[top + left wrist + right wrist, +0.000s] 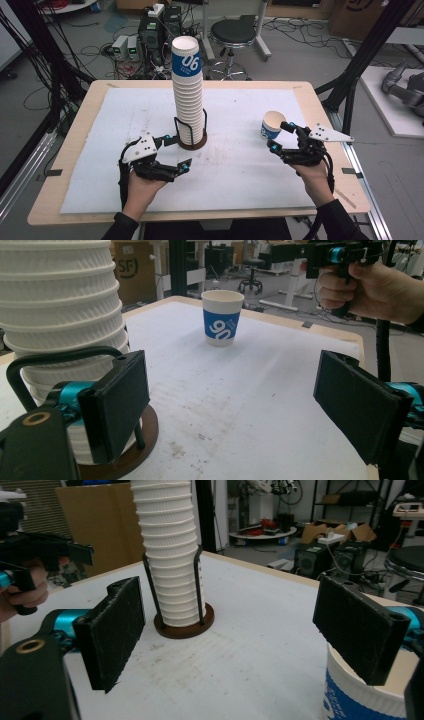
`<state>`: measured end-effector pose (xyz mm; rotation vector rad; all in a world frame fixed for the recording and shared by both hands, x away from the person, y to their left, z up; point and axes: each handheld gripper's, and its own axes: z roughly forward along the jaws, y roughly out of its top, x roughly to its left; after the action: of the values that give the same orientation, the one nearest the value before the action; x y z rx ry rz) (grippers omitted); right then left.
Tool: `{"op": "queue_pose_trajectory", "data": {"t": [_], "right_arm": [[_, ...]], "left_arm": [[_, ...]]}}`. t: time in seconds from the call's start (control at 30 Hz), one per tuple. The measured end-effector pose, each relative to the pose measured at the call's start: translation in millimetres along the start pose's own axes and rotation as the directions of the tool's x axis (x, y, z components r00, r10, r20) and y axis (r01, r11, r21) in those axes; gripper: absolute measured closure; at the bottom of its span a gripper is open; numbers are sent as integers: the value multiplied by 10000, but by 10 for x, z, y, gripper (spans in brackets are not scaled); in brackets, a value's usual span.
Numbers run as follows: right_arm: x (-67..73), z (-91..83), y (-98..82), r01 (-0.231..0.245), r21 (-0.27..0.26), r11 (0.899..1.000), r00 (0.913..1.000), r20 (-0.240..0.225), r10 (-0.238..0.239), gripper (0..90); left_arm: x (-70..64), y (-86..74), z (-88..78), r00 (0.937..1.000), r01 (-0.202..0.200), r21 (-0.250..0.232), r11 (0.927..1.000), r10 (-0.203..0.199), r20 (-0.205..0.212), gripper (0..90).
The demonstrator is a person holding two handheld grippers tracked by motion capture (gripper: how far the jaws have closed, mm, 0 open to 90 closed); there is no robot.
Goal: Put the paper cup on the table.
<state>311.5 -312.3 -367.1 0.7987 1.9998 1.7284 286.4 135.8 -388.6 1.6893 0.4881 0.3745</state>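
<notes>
Tall stack of white ribbed paper cups [188, 95] is sitting in a dark round wire-framed holder [192, 142], centre of the white-covered worktop [235, 170]; top cup carries a blue band with "06".

Single white paper cup with blue "06" band [272, 125] is standing upright on the worktop at about 3 o'clock from the stack, well apart from it.

Left tongs [176, 152] are sitting at roughly 7 o'clock from the holder, jaws standing apart with nothing between them; the upper jaw is just beside the holder's wire frame, contact hard to call from the high view.

Right tongs [280, 136] are also gaping, gripping nothing. They're sitting at about 5 o'clock from the single cup; in the right gripper view the cup's rim [365, 690] is showing just behind one jaw, probably not touching.
</notes>
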Motion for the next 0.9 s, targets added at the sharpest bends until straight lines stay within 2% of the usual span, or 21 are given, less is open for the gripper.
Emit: {"op": "queue_pose_trajectory", "data": {"t": [0.2,0.47,0.57,0.7,0.9], "right_arm": [[15,38,16,231,97,9997,9977,-638,-225,139],[46,16,53,478,316,9984,9920,-1187,-438,139],[48,27,58,595,348,9976,9881,-1440,-539,139],[61,64,38,762,536,9956,9822,-1762,-657,139],[53,125,-23,678,684,9953,9812,-1853,-541,139]], "left_arm": [[18,-23,-51,10000,54,-97,9999,-54,-29,145],[-2,-28,-49,9995,168,-84,9998,-166,286,145],[-8,-25,-75,9999,87,-157,9998,-85,116,145],[4,-22,-115,9998,196,-346,9992,-195,30,145],[16,-26,-148,9997,232,-410,9989,-233,-19,145]]}}
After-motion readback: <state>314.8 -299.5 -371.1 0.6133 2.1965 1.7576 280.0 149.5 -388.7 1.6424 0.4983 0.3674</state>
